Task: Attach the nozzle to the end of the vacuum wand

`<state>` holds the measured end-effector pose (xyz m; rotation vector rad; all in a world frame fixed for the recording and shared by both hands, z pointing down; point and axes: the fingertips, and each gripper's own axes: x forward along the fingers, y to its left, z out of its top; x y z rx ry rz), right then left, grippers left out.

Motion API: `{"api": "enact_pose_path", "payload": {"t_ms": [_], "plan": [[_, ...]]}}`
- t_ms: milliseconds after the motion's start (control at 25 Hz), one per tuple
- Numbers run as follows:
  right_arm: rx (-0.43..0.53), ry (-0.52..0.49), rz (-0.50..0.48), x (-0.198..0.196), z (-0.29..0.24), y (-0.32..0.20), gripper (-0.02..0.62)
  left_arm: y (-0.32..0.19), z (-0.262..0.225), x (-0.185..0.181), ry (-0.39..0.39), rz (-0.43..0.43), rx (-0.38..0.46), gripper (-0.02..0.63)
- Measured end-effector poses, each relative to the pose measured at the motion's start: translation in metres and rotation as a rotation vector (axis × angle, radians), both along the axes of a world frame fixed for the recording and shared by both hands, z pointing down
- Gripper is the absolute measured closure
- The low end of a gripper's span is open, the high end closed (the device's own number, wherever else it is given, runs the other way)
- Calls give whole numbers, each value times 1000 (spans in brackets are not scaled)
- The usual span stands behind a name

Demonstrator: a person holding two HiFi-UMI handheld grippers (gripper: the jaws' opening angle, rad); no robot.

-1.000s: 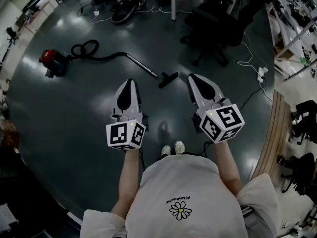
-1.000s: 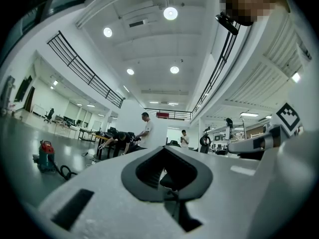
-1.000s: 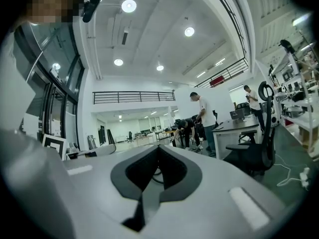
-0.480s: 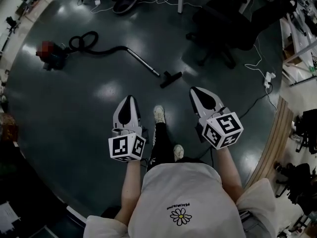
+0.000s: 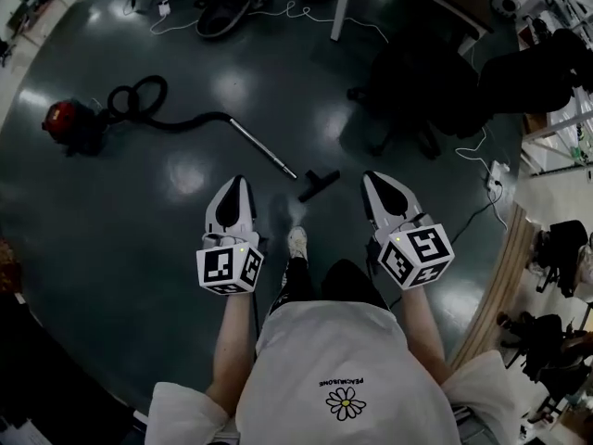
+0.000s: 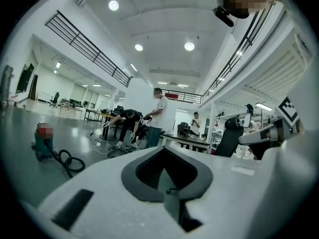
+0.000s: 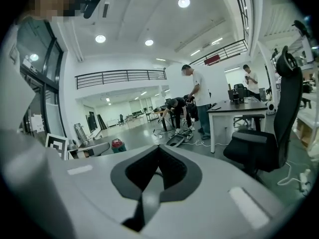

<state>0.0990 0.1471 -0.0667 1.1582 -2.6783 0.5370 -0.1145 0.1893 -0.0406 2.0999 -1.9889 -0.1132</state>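
jaws together on left gripper (image 5: 238, 182) and right gripper (image 5: 372, 178), nozzle (image 5: 318, 185) on floor (image 5: 167, 248) between

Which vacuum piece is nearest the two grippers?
The short black nozzle, on the floor between the left gripper and right gripper; the silver wand, hose and red canister lie farther off.

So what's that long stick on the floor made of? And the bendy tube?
The stick, the vacuum wand, looks like metal: it is silvery and shines in the light. The hose looks like black plastic or rubber: it is dull and curls into a loop.
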Motion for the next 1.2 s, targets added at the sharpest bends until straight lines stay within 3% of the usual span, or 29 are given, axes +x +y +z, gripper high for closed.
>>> {"api": "enact_pose_path", "payload": {"t_ms": [320,440,600,720,800,880,1080,1200], "plan": [[-13,43,-3,-26,15,-104,589,-97,14,-27,48,-29,-32,604],[-18,46,-23,-38,20,-134,589,-116,15,-30,24,-25,-55,606],[-32,113,-73,-53,75,-169,589,-153,63,-38,3,-7,-90,604],[-70,183,-105,-63,174,-184,589,-186,157,-40,-21,57,-128,604],[-96,218,-128,-65,259,-188,575,-206,243,-34,-59,151,-157,498],[-140,233,-153,-66,361,-192,536,-221,338,-34,-100,234,-178,459],[-261,231,-183,-57,630,-205,500,-242,589,-47,-205,427,-216,443],[-308,172,-221,-57,741,-207,503,-250,706,-45,-290,595,-207,391]]}}
